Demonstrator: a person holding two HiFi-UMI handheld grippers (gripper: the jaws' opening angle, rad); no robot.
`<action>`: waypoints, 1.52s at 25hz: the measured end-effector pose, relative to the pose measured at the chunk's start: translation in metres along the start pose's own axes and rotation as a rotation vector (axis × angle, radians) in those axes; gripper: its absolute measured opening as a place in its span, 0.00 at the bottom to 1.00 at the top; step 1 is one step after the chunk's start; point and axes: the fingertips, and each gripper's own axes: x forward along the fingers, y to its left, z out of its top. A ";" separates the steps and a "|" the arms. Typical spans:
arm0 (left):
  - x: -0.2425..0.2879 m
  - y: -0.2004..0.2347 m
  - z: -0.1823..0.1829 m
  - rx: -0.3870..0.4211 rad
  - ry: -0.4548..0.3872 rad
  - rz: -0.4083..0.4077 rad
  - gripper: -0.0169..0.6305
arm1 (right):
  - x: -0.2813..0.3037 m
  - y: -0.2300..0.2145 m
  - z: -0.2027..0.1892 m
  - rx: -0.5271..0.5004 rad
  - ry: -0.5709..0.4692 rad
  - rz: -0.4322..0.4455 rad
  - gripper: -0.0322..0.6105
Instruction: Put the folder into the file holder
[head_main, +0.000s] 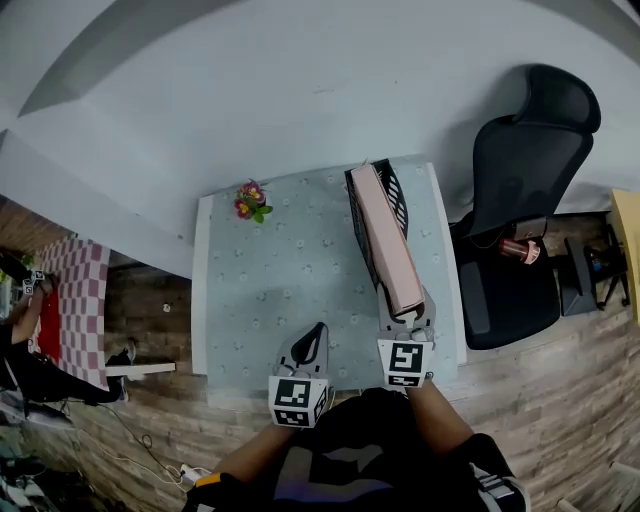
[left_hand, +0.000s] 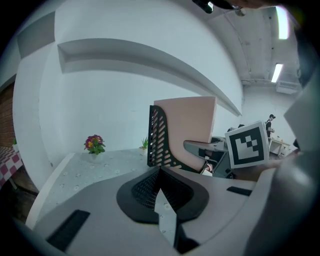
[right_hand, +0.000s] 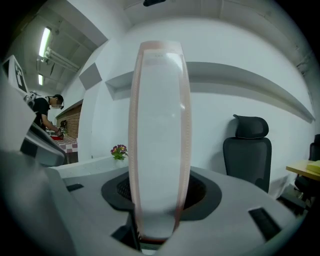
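A pink folder (head_main: 390, 240) stands on edge inside the black mesh file holder (head_main: 360, 225) on the right half of the pale patterned table (head_main: 280, 290). My right gripper (head_main: 412, 308) is at the folder's near end. In the right gripper view the folder (right_hand: 160, 140) rises between the jaws, with a thin dark gap beside it, so the right gripper (right_hand: 160, 200) is open around it. My left gripper (head_main: 318, 330) hovers at the table's front edge, shut and empty (left_hand: 160, 170). From there the folder (left_hand: 187, 125) and holder (left_hand: 159, 140) lie ahead to the right.
A small flower pot (head_main: 250, 200) sits at the table's far left corner. A black office chair (head_main: 525, 190) stands right of the table, next to a yellow desk edge (head_main: 628, 240). A red-checkered table (head_main: 75, 300) is at the left. A white wall runs behind.
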 end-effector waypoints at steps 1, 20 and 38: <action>-0.004 -0.002 0.001 -0.002 -0.011 -0.002 0.04 | -0.004 0.000 0.001 -0.001 0.007 0.001 0.35; -0.149 -0.051 -0.045 -0.016 -0.127 0.002 0.04 | -0.180 0.077 -0.015 0.038 0.094 0.145 0.55; -0.253 -0.108 -0.094 -0.029 -0.182 0.044 0.04 | -0.329 0.143 -0.026 -0.008 0.117 0.319 0.60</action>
